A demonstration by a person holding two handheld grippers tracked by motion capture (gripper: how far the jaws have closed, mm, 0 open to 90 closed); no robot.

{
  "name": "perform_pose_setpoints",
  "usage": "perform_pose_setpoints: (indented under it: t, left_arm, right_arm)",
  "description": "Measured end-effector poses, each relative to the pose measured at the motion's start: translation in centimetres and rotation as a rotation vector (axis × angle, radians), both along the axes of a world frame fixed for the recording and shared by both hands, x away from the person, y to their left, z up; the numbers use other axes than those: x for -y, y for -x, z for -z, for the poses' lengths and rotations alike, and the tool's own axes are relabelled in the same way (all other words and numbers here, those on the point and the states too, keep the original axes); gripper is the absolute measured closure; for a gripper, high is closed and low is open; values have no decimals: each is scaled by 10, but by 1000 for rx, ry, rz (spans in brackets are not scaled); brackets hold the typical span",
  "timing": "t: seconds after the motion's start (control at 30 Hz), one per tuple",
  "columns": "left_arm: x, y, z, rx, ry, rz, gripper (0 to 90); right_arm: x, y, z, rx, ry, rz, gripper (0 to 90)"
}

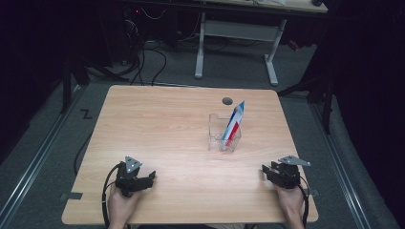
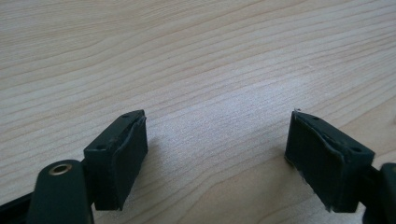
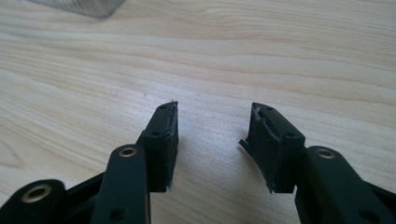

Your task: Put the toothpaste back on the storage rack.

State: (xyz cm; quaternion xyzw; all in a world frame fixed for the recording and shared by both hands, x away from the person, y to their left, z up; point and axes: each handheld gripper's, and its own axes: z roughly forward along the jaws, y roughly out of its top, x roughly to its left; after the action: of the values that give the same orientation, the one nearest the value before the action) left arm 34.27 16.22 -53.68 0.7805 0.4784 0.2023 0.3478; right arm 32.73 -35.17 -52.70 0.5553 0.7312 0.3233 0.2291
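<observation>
Both claws rest at my desk [image 1: 157,129] edge, left claw [image 1: 152,177] and right claw [image 1: 265,171] spread, empty. I judge the right nearer: tube [image 1: 234,122] leans in clear holder [image 1: 223,134] at its eleven o'clock.

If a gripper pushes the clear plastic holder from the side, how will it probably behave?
The clear holder looks thin-walled and light, so it would probably slide easily on the smooth wooden table. The red, white and blue packet leans tall above its rim, which may make it tip. Its glossy plastic could slip between gripper pads.
</observation>
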Motion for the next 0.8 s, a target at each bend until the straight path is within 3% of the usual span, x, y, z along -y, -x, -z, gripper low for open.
perform_pose_setpoints:
  t: [0.17, 0.47, 0.8]
  left_arm:
    - [0, 0, 0, 0, 0, 0, 211]
    - [0, 0, 0, 0, -1, 1, 210]
    - [0, 0, 0, 2, -1, -1, 210]
  right_arm:
    - [-7, -1, 2, 16, 42, -3, 517]
    - [-8, -2, 3, 16, 39, -3, 397]
    - [-8, -2, 3, 13, 37, -3, 382]
